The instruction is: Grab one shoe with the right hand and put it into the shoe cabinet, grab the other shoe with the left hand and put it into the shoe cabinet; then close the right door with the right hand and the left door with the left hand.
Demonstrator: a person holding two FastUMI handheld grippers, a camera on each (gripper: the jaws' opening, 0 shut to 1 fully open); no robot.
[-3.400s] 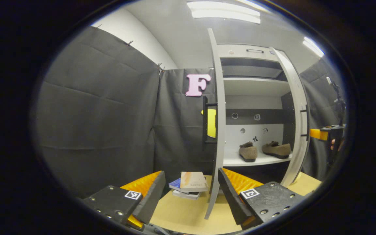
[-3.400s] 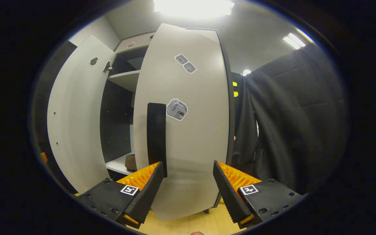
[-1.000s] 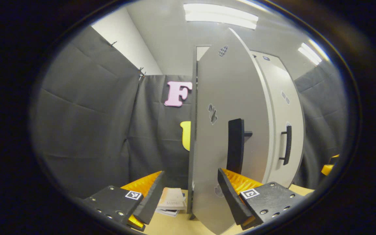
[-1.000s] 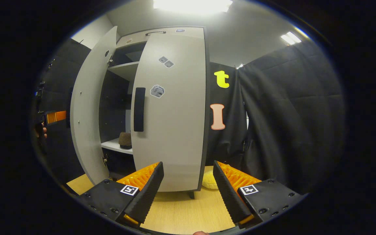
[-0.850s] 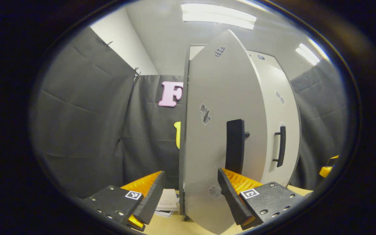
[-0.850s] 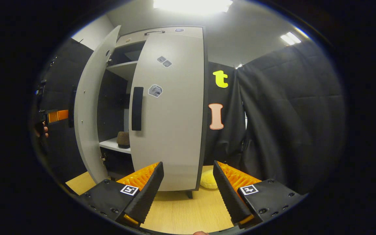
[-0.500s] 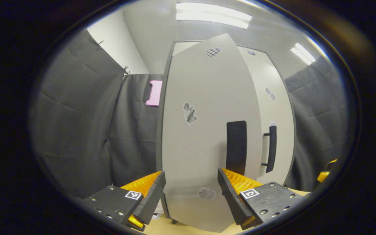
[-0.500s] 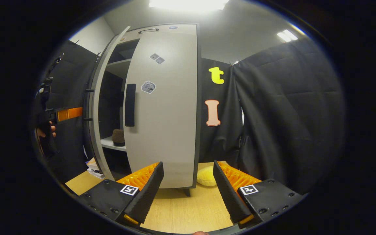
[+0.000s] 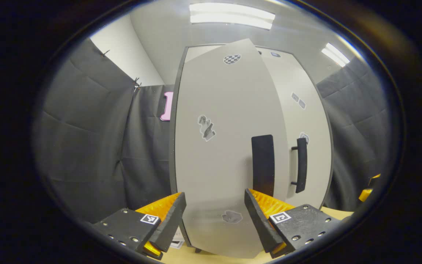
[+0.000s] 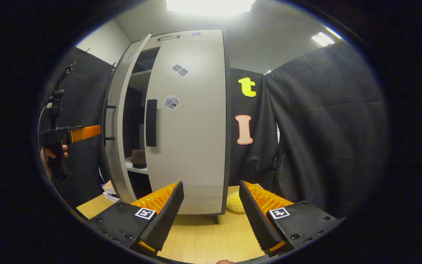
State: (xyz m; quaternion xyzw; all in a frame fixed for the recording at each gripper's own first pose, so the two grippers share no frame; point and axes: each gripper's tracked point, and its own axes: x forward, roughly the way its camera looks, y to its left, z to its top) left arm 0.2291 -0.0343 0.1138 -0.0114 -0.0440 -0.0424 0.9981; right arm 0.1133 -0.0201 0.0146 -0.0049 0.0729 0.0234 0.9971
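1. Door work is what I judge remains: the left door (image 9: 225,154) stands dead ahead of my left gripper (image 9: 214,216), its face across the gap between the spread fingers, which hold nothing.
2. Its black handle (image 9: 262,165) runs upright, just above my right-hand finger (image 9: 260,216).
3. From the right gripper (image 10: 211,214), also wide and empty, the right door (image 10: 189,124) looks closed; the left door stands ajar, a shoe (image 10: 138,158) on the shelf behind.
4. My left gripper is nearer, so the push forward falls to it.
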